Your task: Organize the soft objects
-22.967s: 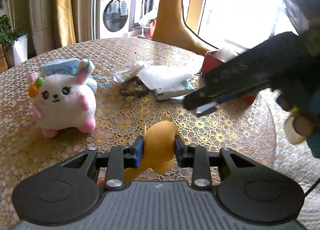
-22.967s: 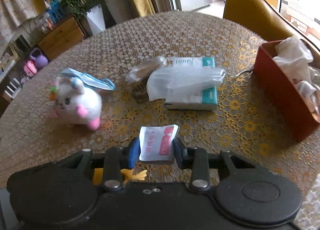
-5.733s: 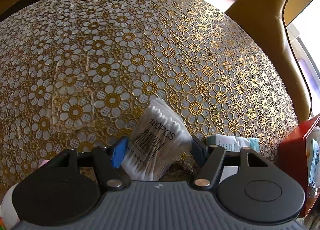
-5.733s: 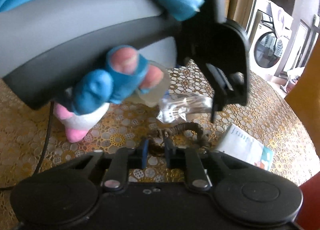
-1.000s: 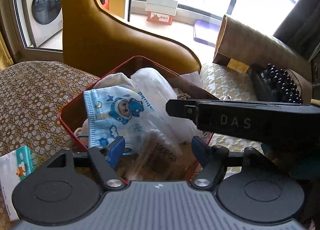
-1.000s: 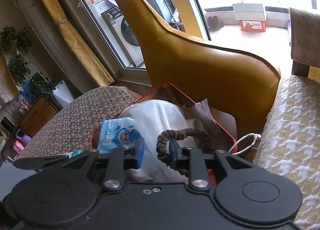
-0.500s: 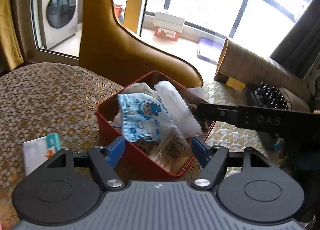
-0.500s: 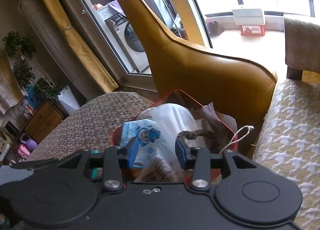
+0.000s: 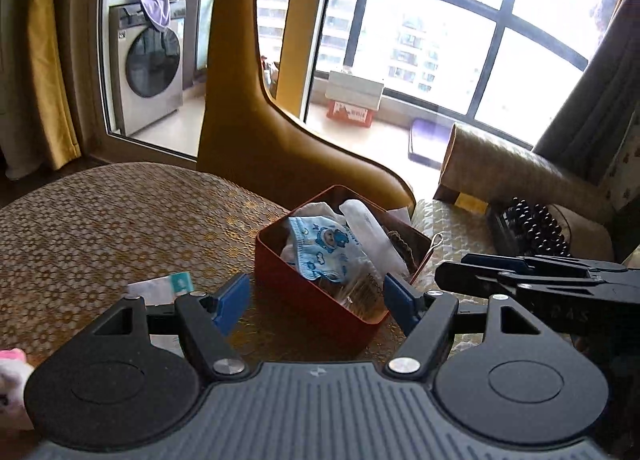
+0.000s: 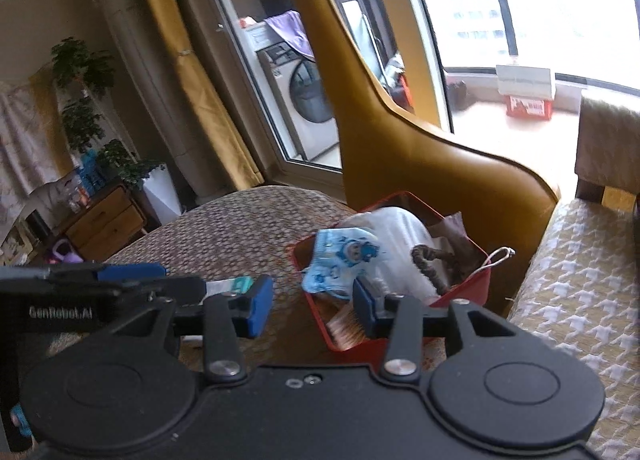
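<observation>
The red box (image 9: 316,300) stands at the table's edge, holding a blue cartoon mask (image 9: 320,244), a clear plastic bag (image 9: 366,227), a cotton swab pack (image 9: 356,292) and a brown bracelet (image 10: 430,260). My left gripper (image 9: 314,302) hangs open above and short of the box, with nothing between its fingers. My right gripper (image 10: 311,308) is also back from the red box (image 10: 464,292); its jaws are opening and hold nothing. Each gripper shows in the other's view: the right gripper (image 9: 456,270) at the right, the left gripper (image 10: 176,280) at the left.
A tissue pack (image 9: 160,288) lies on the gold-patterned table (image 9: 120,219) left of the box. A pink-and-white plush toy (image 9: 10,372) peeks in at the left edge. A yellow chair (image 9: 256,147) rises behind the box, and a houndstooth cushion (image 10: 580,280) lies to the right.
Both grippers have drawn back and up from the red box. The right gripper let go of the brown bracelet, which now lies in the box, and its jaws widened.
</observation>
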